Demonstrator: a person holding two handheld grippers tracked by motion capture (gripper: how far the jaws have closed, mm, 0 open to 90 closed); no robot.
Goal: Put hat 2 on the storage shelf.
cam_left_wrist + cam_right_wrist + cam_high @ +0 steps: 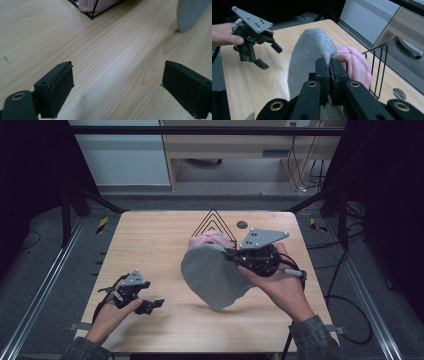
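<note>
Wooden tabletop (150, 245), light grain. Grey cloth (212, 272) hangs over its middle, lowest tip just above the wood, top edge pinched in the clenched right tool (235, 254). Pink cloth (207, 240) sits in black wire rack (214, 222) behind. Left tool (150, 305), near front-left edge, spread wide, holding nothing.

A small printed tag on the pink cloth (100, 4) – blurred, its characters not legible.

Surface: wooden table (150, 245), pale grain, rounded corners.
Far centre: black wire rack (214, 222) stands on it, pink cloth (207, 240) lying inside.
Far right of centre: round dark grommet (242, 224) set in the top.
</note>
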